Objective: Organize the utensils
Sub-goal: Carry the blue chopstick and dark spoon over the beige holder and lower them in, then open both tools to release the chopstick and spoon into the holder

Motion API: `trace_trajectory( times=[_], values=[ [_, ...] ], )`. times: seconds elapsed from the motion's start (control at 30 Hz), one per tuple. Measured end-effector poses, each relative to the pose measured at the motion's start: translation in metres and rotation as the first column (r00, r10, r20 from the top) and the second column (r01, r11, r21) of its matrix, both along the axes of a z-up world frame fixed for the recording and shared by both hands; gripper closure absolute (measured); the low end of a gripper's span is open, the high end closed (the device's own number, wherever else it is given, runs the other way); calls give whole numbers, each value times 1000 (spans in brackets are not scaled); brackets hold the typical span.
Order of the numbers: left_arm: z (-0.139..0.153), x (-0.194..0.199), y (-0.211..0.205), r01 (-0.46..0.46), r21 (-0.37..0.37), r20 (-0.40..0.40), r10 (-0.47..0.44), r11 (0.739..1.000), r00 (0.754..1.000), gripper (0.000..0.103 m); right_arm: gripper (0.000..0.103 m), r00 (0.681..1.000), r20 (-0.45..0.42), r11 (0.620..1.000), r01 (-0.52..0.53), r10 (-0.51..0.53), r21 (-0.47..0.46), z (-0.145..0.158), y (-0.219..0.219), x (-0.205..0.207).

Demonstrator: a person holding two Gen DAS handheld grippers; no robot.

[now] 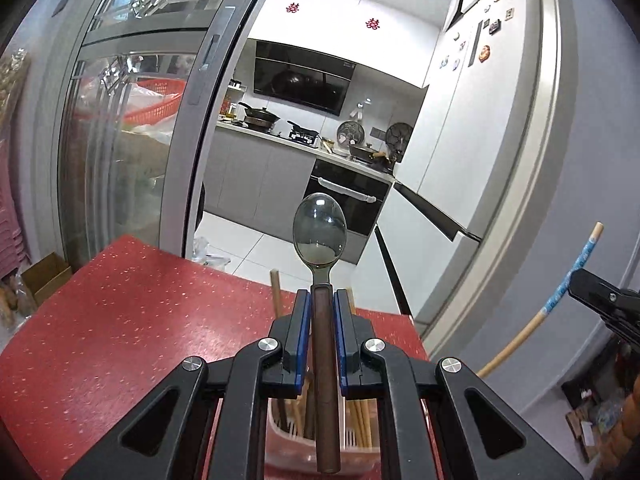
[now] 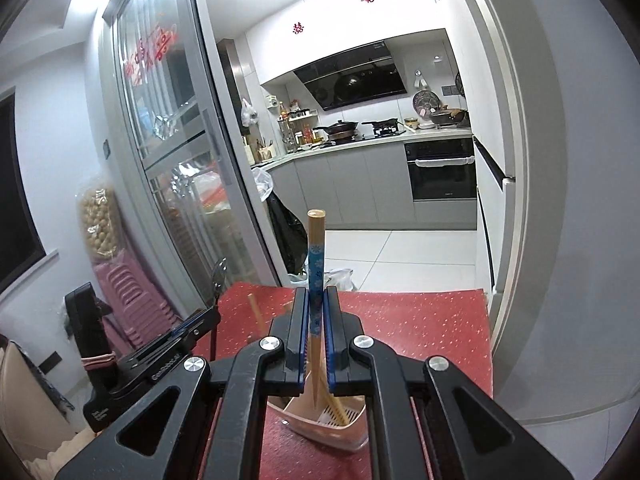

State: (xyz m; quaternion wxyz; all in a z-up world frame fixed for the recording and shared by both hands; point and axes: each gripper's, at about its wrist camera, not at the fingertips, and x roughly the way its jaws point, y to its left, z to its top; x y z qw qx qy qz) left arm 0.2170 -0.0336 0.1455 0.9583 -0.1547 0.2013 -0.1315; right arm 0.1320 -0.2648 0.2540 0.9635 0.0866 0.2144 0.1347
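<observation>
Far left in the right wrist view, the left gripper [image 2: 208, 314] shows from the side above the table's left edge, with the spoon [image 2: 219, 276] seen only as a thin dark sliver rising from its tip. That view alone shows the pink utensil holder [image 2: 320, 428] nearly whole, standing on the red table [image 2: 420, 332] near its front edge, with several wooden chopsticks leaning inside against a slotted white insert.

The left wrist view shows the spoon [image 1: 320, 232] in full: a metal bowl upward and a dark brown handle running down between the blue pads [image 1: 302, 332]. The left gripper [image 1: 322, 320] has its jaws drawn in on the handle, the pads pressing or nearly pressing its sides, and the handle's lower end hangs over the holder [image 1: 280, 456], of which only the rim and some chopsticks show below. The red table [image 1: 120, 340] spreads to the left, its far corner toward the kitchen doorway.

At the right edge of this view the right gripper [image 1: 600, 300] appears sideways, gripping a chopstick [image 1: 560, 292] with a blue patterned band.

In its own view the right gripper [image 2: 315, 312] has its jaws almost fully together, clamped on that chopstick [image 2: 316, 260] at the blue band; the stick stands nearly upright, its pointed end above the holder's opening.
</observation>
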Motion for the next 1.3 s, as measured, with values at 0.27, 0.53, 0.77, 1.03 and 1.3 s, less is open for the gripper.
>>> trace_trajectory(
  times=[0.27,0.53,0.77,1.03,1.3],
  values=[
    [-22,25,-19,-15,36,49,14,999,999,66,95,1000,-28,999,12,-13,-36,-18,-4,25],
    [-51,34,-31,-51,96,72,44,994,996,66,95,997,-82,998,8,-13,-55,-47,-7,44],
    [-68,29,-43,-48,174,74,35,984,997,66,95,990,-138,990,-40,21,-133,-69,10,56],
    [-76,23,-47,-46,234,34,39,971,999,66,95,971,-235,992,-75,48,-105,-88,18,87],
    [-76,21,-43,-46,253,3,46,966,999,66,95,966,-253,992,-88,62,-92,-92,33,108]
  ],
)
